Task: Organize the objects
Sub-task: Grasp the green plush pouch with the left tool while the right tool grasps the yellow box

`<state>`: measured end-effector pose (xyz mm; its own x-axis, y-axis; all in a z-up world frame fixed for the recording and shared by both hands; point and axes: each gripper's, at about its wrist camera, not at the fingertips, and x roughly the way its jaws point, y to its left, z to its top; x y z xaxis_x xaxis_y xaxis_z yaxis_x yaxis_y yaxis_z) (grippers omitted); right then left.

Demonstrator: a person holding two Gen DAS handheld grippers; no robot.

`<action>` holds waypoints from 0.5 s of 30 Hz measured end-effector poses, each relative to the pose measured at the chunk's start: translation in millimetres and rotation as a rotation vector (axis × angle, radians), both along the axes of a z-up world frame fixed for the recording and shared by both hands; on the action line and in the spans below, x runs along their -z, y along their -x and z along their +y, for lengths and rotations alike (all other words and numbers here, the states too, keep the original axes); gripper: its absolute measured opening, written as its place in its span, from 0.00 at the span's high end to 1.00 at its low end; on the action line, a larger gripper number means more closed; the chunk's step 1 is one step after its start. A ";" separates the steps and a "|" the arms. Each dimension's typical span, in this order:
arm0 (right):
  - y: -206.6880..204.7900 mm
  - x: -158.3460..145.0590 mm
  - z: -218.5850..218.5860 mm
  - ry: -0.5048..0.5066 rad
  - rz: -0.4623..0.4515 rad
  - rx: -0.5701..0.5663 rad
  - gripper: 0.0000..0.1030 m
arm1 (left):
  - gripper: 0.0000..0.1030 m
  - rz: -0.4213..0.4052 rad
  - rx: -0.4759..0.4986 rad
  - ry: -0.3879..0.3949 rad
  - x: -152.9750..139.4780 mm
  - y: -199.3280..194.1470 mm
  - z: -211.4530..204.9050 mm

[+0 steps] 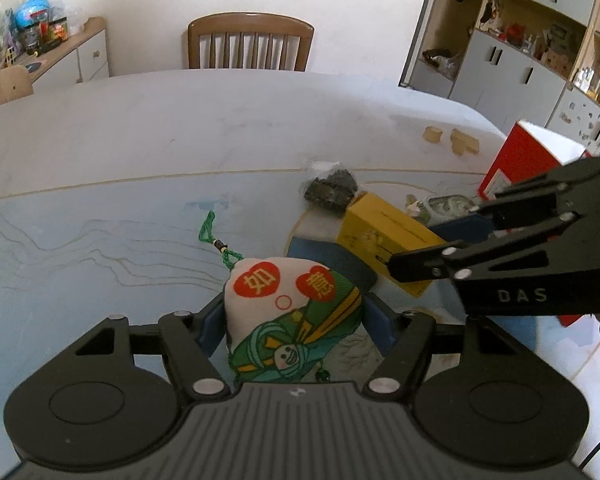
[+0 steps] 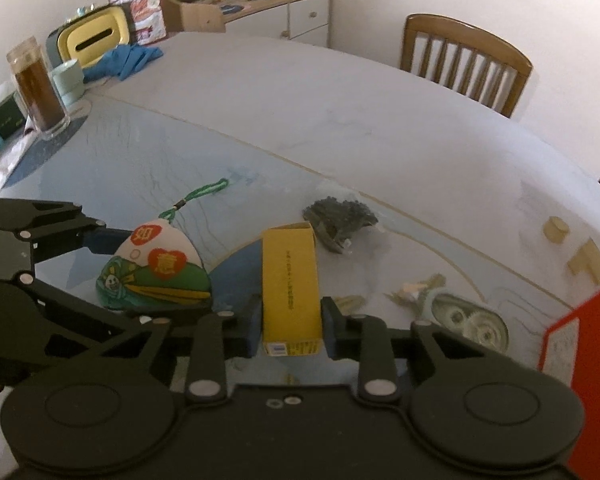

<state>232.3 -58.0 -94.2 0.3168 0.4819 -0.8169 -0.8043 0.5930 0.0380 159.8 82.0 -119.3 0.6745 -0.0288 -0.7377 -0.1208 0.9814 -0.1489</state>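
Here, in the left wrist view, the left gripper (image 1: pixel 296 316) pinches a stuffed fabric charm (image 1: pixel 292 320), white and green with red hearts, its blue pads pressed against both flanks just above the pale blue tablecloth (image 1: pixel 100 240). The charm looks light and soft, likely to squash and sag under pressure, so a hold across its plump middle seems safer than one on its green cord (image 1: pixel 216 246), which trails loose toward the table's far side. To the right, the right gripper (image 1: pixel 404 268) reaches in from the edge, its fingers closed on a yellow box (image 1: pixel 384 236). Beyond lie a dark bundle in clear wrap (image 1: pixel 330 190), two small wooden blocks (image 1: pixel 452 138) and a red carton (image 1: pixel 528 160) at the right; a wooden chair (image 1: pixel 250 42) stands behind the table. In the right wrist view, the right gripper (image 2: pixel 292 320) clamps the yellow box (image 2: pixel 290 280) across its narrow width, near the printed end. The box looks like stiff, light cardboard with smooth, possibly slick faces, so gripping the flat sides suits it. The charm (image 2: pixel 156 268) sits just beside it on the left, held by the left gripper (image 2: pixel 112 248), close enough that the two tools could collide. The dark bundle (image 2: pixel 340 220) lies just past the box; a clear packet with gear shapes (image 2: pixel 468 320) and the red carton (image 2: pixel 580 340) crowd the right. Far left stand a tall jar (image 2: pixel 36 88), a mint cup (image 2: pixel 68 80) and blue cloth (image 2: pixel 128 58).
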 end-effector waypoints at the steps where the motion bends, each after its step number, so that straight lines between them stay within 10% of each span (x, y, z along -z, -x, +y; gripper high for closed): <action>1: 1.4 -2.5 -3.5 -0.007 0.005 0.008 0.73 | 0.31 -0.002 0.000 0.003 -3.1 1.1 -0.6; 15: 25.7 -53.5 -75.3 -0.095 -0.013 0.153 0.73 | 0.32 0.029 0.046 0.021 -49.9 6.4 -32.3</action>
